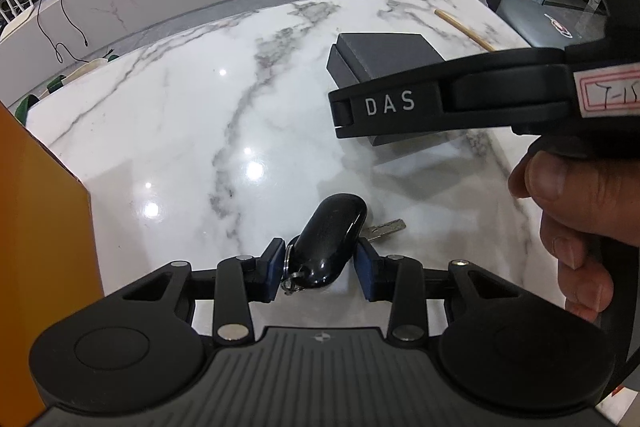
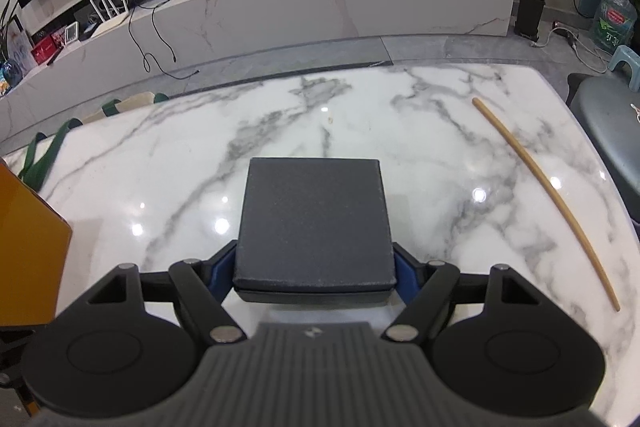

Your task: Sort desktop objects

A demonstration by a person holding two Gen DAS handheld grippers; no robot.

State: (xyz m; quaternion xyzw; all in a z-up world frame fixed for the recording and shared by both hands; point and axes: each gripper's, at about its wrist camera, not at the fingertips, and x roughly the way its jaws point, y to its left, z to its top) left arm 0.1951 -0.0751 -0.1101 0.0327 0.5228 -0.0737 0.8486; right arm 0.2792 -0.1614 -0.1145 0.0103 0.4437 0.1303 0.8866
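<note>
A glossy black key fob [image 1: 330, 245] with a key ring and a metal key [image 1: 386, 229] lies on the marble table [image 1: 180, 131]. My left gripper [image 1: 320, 273] stands around the fob's near end, its blue pads close to it on both sides; I cannot tell if they touch. A dark grey square box [image 2: 314, 227] sits on the table, also in the left wrist view [image 1: 384, 61]. My right gripper [image 2: 314, 275] has its blue pads against the box's two sides.
An orange box [image 1: 36, 247] stands at the table's left edge, also in the right wrist view [image 2: 28, 247]. A long tan stick [image 2: 548, 195] lies at the right. A grey chair [image 2: 608, 123] is beyond the right edge.
</note>
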